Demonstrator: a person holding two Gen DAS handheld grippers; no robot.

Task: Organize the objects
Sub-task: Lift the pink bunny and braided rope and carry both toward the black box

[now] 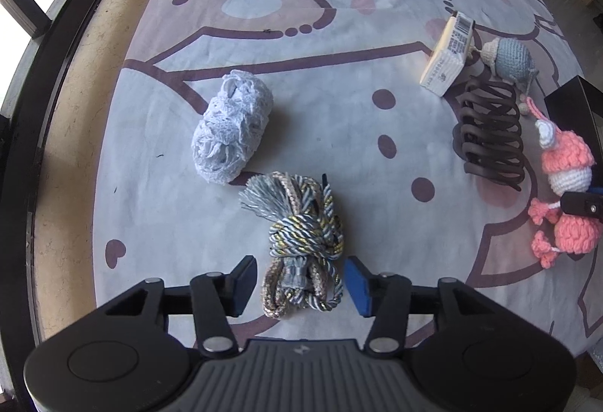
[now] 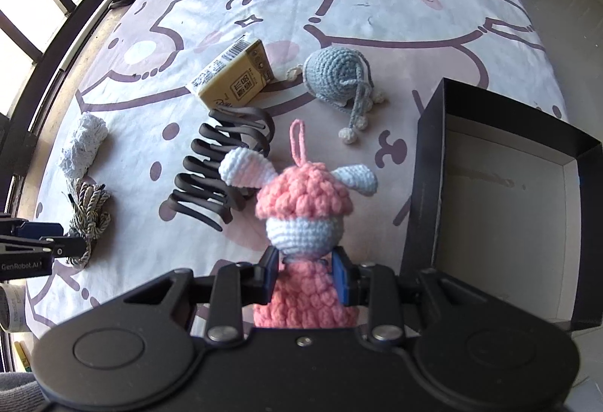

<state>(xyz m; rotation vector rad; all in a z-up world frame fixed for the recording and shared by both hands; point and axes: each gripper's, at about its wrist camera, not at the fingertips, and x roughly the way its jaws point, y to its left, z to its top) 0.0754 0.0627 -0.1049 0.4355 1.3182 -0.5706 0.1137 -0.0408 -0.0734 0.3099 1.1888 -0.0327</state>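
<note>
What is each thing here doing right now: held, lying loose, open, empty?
Pink crochet doll: clamped in the right gripper.
Twisted cord bundle: lying on the sheet between the left gripper's open jaws, not pressed.
Black box: open, empty.
Brown hair claw: lying loose.
Blue crochet toy: lying loose.
Small carton: tipped on its side.
White lace roll: lying loose.

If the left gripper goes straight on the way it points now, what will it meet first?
Most likely the cord bundle: it lies between the open fingers of the left gripper, which points steeply down at the cloth. How far above the bundle it is cannot be told.
</note>
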